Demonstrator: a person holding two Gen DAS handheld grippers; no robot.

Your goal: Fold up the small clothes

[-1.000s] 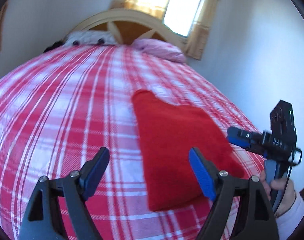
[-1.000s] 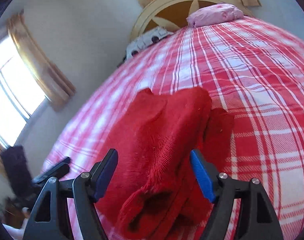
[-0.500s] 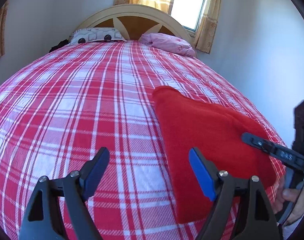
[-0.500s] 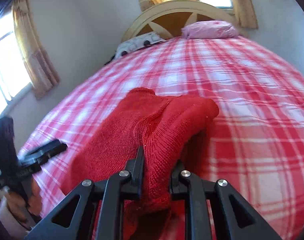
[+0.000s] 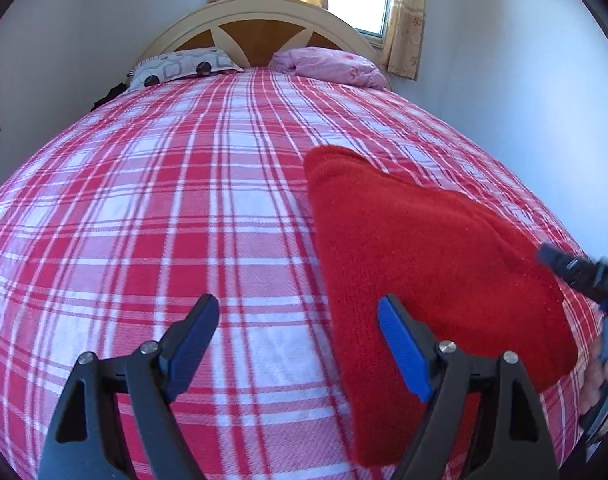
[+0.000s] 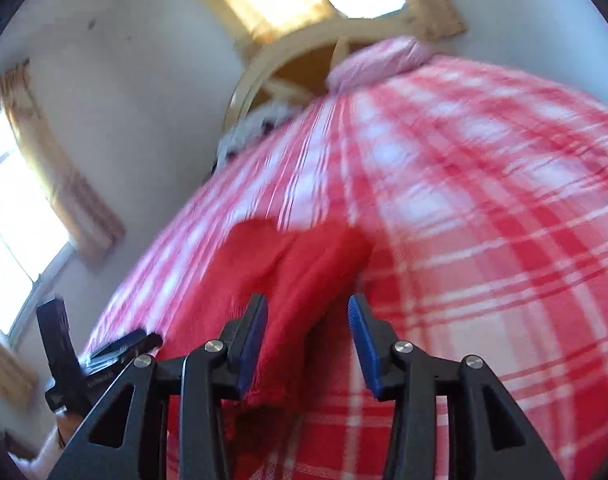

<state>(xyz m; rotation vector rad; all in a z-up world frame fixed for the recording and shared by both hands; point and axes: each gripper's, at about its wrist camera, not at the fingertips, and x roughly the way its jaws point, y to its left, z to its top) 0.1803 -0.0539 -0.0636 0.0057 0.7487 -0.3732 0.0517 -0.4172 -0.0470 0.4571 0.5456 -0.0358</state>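
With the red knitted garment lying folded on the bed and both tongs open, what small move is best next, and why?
Probably draw the right tongs back from the red garment. Their jaws stand open, with the cloth between them not pinched. In the left view the garment looks like a compact folded shape on the plaid bedspread, and the left tongs are open beside it. This fold seems done, though the right view is blurred.

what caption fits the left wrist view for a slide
Open left gripper hovers over a red plaid bedspread beside a folded red knit garment.
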